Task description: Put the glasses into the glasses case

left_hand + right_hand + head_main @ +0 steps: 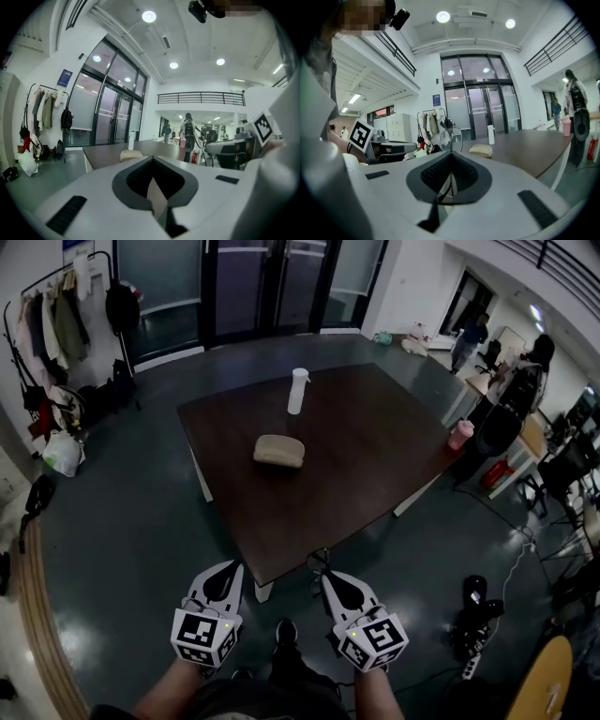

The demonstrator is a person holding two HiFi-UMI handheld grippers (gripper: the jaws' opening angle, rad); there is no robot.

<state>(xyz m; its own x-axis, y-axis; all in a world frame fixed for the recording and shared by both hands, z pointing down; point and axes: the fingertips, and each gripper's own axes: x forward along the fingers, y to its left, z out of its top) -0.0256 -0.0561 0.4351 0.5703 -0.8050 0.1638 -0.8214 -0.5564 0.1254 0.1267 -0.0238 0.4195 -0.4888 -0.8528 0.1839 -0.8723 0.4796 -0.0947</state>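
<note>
Nearest the lens: left tool (228, 568) and right tool (330, 577), each carrying a marker cube, each gripped by a hand at the bottom of the head view. Set side by side, not touching. Both aimed toward the bench (375, 484), tips close to its near corner, above the dark floor (122, 521).

Left tool: jaws pressed together, nothing between them.

Right tool: jaws pressed together on a thin arm of the glasses (319, 562). Glasses carried at the tool tip, clear of the bench top, at the near corner. One lens standing up past the jaw tips in the right gripper view.

Glasses case (279, 451): tan, lying near the middle of the bench, well apart from both tools and from the glasses. White spray bottle (298, 390): upright on the bench, just beyond the case toward the far edge.

Beyond the bench: glass doors (253, 287) along the far wall; coat rack (66, 315) with hanging clothes at far left; people (473, 334) standing at far right.
</note>
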